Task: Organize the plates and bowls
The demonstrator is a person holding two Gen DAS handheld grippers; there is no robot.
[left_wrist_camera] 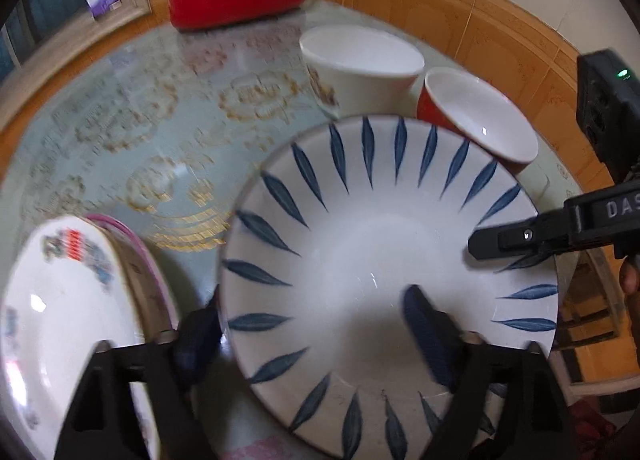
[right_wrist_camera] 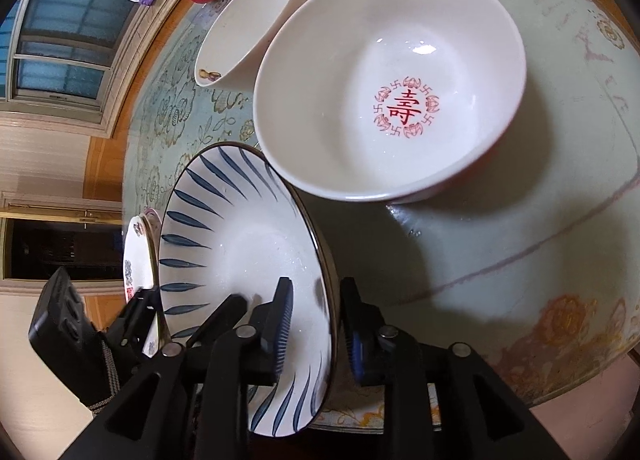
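Blue-leaf bowl (left_wrist_camera: 384,280) empty on the bench (left_wrist_camera: 132,131), both tools straddling its rim.

My left tool (left_wrist_camera: 316,344) gapes wide over the rim at 6 o'clock; my right tool (right_wrist_camera: 316,324) stands narrow, pads apart, astride the rim. The red bowl (right_wrist_camera: 390,79) and the white bowl (right_wrist_camera: 246,29) sit empty at 12 to 1 o'clock.

The blue-leaf bowl (left_wrist_camera: 360,260) sits upright on the table — just beside it the red bowl (right_wrist_camera: 390,79), then a plain white bowl (left_wrist_camera: 360,67). Two flowered plates (left_wrist_camera: 60,300), stacked, lie on its other side.
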